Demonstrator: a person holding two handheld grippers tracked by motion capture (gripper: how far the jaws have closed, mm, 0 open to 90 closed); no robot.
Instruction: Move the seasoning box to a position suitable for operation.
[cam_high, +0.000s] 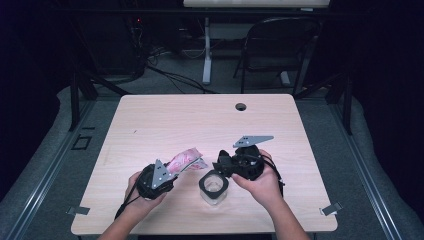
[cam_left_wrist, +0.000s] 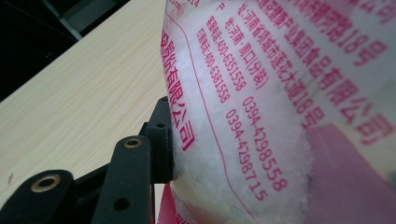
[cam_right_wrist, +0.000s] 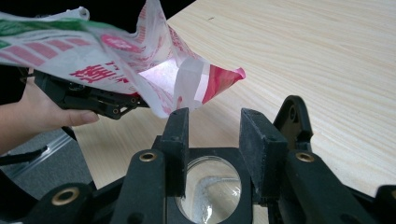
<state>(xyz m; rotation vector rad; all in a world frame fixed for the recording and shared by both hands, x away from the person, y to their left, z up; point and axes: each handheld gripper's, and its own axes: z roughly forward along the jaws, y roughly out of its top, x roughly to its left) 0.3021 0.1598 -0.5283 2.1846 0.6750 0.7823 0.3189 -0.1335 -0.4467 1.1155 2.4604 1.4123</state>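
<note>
Dark floor and a folding chair (cam_high: 280, 47) lie beyond a pale wooden table (cam_high: 200, 120), which has a round cable hole (cam_high: 241, 106) near its far edge. Taking the clear jar (cam_high: 214, 187) as the landmark, it stands on the table near the person's edge, roughly midway between the two hands; in the right gripper view its black-rimmed mouth (cam_right_wrist: 212, 186) opens upward and some white grains lie inside.

Just left of the jar, the left gripper (cam_high: 172, 172) is clamped on a pink-and-white printed bag (cam_high: 186, 160), held tilted with its mouth toward the jar. In the left gripper view one black jaw presses into the bag's side (cam_left_wrist: 261, 107), where white granules show through the plastic. The right gripper view shows the bag's torn opening (cam_right_wrist: 187, 81) raised above and beyond the jar's rim, not touching it.

Just right of the jar, the right gripper (cam_high: 220, 167) sits close over its rim. Its jaws stand apart above the jar's mouth, with nothing pinched between the pads (cam_right_wrist: 177, 135).
</note>
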